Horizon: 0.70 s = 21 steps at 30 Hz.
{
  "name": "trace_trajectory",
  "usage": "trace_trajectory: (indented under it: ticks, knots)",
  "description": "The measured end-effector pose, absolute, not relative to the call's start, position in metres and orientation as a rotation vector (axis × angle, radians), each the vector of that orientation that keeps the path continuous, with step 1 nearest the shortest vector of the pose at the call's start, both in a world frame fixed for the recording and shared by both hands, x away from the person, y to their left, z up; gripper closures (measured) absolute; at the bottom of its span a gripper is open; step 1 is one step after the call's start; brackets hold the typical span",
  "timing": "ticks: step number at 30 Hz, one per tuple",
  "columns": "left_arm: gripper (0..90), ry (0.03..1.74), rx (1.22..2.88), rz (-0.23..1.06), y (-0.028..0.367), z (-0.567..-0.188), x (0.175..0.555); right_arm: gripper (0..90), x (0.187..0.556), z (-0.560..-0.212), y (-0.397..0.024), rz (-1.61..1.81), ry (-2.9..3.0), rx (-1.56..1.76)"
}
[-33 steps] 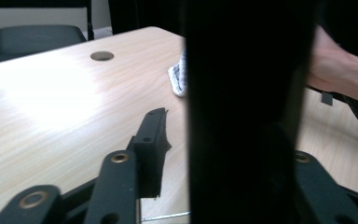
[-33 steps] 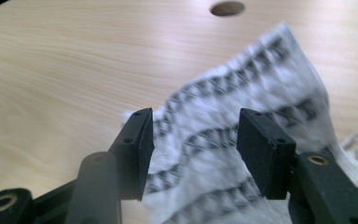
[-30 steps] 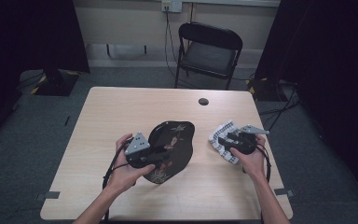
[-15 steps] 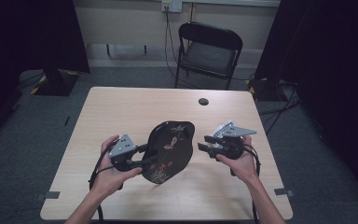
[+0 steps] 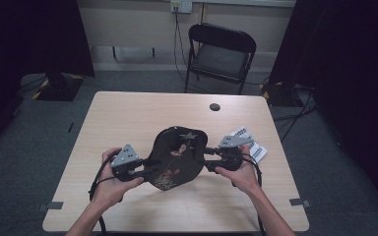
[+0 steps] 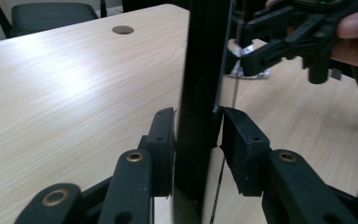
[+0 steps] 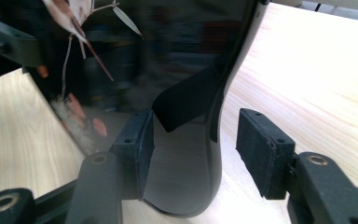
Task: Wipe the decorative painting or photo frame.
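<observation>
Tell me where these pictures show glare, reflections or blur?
High view: dim and soft, with dark room edges around the pale table. Left gripper view: a bright sheen on the tabletop, and the black tray seen edge-on. Right gripper view: the glossy tray mirrors a pad of the right tool, and its flower pattern is blurred.

A black tray [image 5: 177, 157] sits mid-frame on the table [image 5: 128, 118], the left gripper [image 5: 145, 168] at its lower-left edge, the right gripper [image 5: 210, 158] at its right edge, a cloth [image 5: 253, 145] behind
</observation>
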<state>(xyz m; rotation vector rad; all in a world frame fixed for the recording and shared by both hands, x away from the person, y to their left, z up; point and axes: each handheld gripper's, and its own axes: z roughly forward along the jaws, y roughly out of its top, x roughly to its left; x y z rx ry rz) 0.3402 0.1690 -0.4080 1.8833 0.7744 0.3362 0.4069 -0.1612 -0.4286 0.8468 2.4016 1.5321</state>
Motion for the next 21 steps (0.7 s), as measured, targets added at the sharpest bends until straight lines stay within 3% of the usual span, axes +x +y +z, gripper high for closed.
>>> trace_trajectory:
  ticks: [6, 12, 21]
  knots:
    - [60.6, 0.809, 1.853, 0.319, 0.175, -0.415, 0.354, 51.7, 0.408, -0.43, -0.163, 1.544, 2.398, 0.847]
    - [57.5, 0.832, 1.843, 0.325, 0.176, -0.417, 0.357, 47.6, 0.406, -0.434, -0.159, 1.517, 2.418, 0.839]
    - [49.3, 0.914, 1.815, 0.326, 0.188, -0.425, 0.361, 49.1, 0.406, -0.437, -0.15, 1.509, 2.429, 0.834]
